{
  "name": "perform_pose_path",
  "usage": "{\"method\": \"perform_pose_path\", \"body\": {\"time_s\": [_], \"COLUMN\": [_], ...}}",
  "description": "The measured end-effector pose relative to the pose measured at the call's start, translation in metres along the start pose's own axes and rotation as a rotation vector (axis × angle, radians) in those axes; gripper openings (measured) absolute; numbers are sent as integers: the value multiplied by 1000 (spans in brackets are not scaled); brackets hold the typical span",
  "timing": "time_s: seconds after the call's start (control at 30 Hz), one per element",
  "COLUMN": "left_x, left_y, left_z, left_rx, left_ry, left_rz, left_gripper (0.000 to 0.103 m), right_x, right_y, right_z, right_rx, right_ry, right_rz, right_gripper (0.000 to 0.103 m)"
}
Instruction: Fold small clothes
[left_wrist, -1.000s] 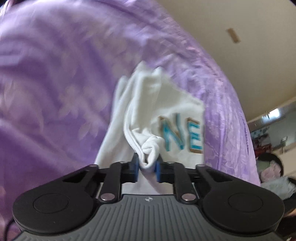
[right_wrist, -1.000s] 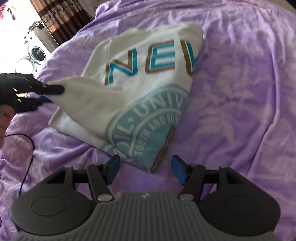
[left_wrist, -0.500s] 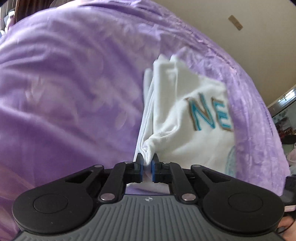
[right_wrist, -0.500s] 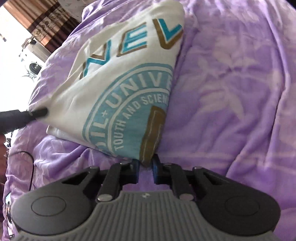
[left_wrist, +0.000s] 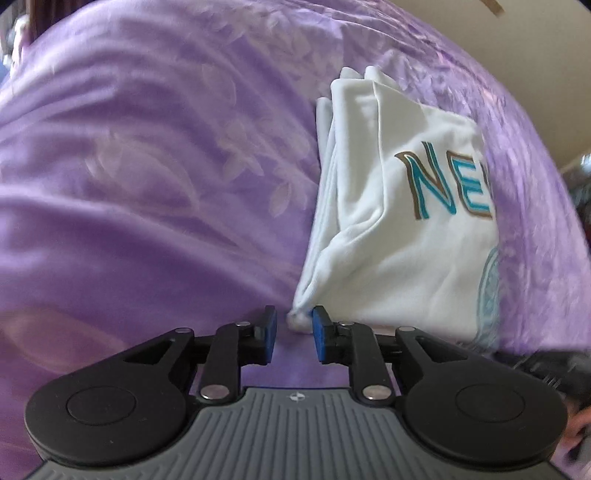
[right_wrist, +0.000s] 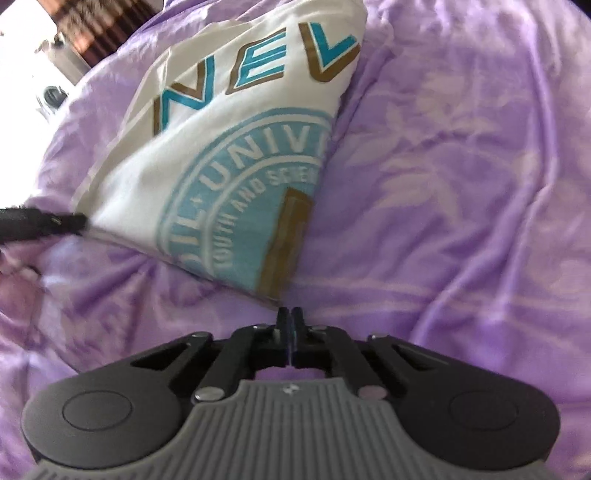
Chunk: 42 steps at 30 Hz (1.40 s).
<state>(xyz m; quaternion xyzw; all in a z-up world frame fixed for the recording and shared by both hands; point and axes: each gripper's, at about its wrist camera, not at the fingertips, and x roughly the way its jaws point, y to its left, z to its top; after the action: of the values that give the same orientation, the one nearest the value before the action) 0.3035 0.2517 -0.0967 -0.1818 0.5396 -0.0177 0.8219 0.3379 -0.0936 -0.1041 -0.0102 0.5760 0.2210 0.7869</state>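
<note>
Shirt (left_wrist: 402, 236), white with teal lettering, is lying folded on the purple bedspread (left_wrist: 147, 166). Left gripper (left_wrist: 294, 328) is opening, letting go of the bunched corner it was pinching a second ago; that corner is sitting loose between the parting blue pads. Right gripper (right_wrist: 289, 314), wide a second ago, is now fully shut at the shirt's near corner, apparently clamping its tip, probably readying another fold.
</note>
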Motion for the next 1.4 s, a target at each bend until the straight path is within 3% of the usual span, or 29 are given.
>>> {"method": "perform_pose_path", "body": {"time_s": [0.07,0.23,0.33,0.4,0.47,0.53,0.7,0.97,1.1,1.27,1.4], "left_x": [-12,-43,-54,-50,-39,-23,28,102,105,62,72], "left_y": [-2,-4,-12,-18,-25,-34,-51,-55,-54,-65,-72], "left_z": [4,34,60,79,96,111,154,190,185,167,170], "left_rx": [53,75,60,47,42,43,28,-19,34,149,207], "left_ry": [-14,-101,-220,-272,-309,-327,-312,-232,-252,-390,-373], "left_rz": [42,32,-23,-85,-107,-115,-186,-193,-168,-187,-57], "left_gripper": [23,23,25,39,42,42,45,45,13,8,8], "right_x": [-10,-36,-44,-48,-46,-40,-20,8,20,29,29], "right_y": [1,-12,-15,-18,-17,-18,-27,-45,-56,-65,-62], "right_z": [3,29,53,68,88,104,137,158,158,155,151], "right_rx": [-52,-51,-48,-34,-16,-8,16,23,20,54,40], "right_ry": [-19,-92,-158,-211,-258,-292,-360,-428,-433,-426,-440], "right_rz": [-59,-84,-110,-86,-58,-46,-16,29,19,47,58], "right_gripper": [0,1,6,8,26,25,25,25,25,25,25]}}
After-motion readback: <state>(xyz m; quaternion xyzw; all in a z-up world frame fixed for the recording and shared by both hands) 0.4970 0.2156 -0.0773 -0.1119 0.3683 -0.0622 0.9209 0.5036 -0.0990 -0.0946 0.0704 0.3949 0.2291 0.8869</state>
